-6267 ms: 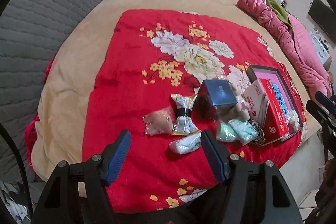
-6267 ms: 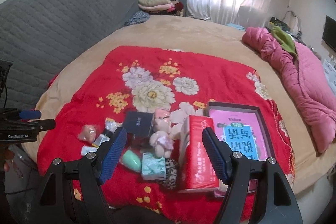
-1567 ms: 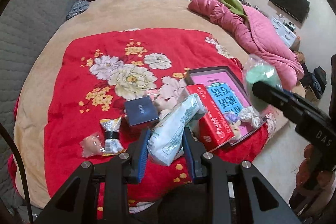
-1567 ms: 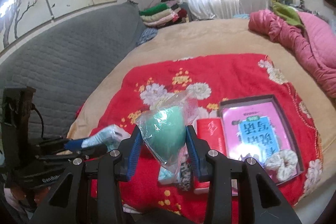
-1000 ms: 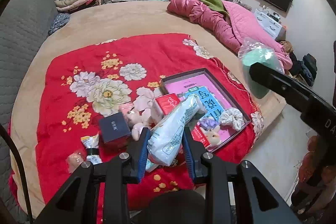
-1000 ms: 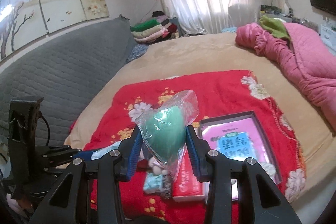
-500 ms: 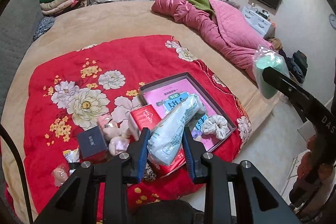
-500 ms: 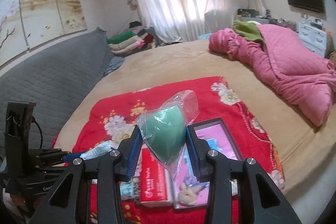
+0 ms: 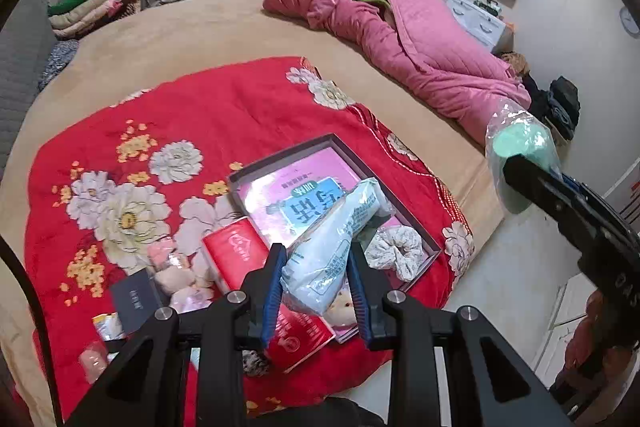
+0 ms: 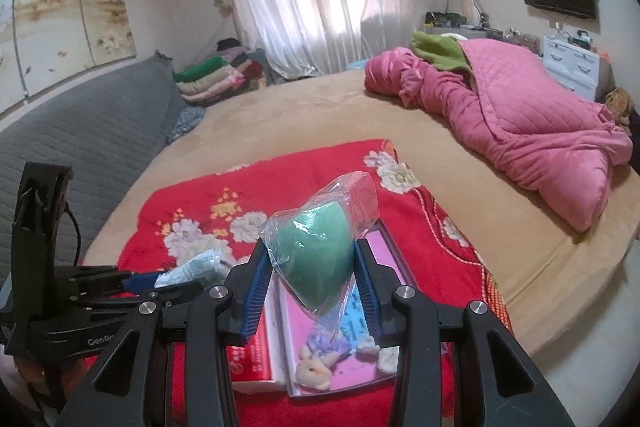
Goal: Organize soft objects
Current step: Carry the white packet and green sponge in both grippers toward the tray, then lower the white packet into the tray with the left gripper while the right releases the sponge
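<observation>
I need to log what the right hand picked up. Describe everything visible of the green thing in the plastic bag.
The green sponge is a smooth, teardrop-shaped mint-green piece, soft-looking, sealed in a crinkled clear plastic bag whose loose end juts up and to the right. It points downward, pinched at its sides between the blue pads of the right tongs, held in the air above the shallow gray box on the red blanket. Nothing else touches it.

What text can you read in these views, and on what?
"DAS": right claw body.
"GenRo", cut off: left claw body.
Large Chinese characters on pink tray: upside down, unreadable.
Red box logo, pale blue packet print, dark blue box: too blurred.
</observation>
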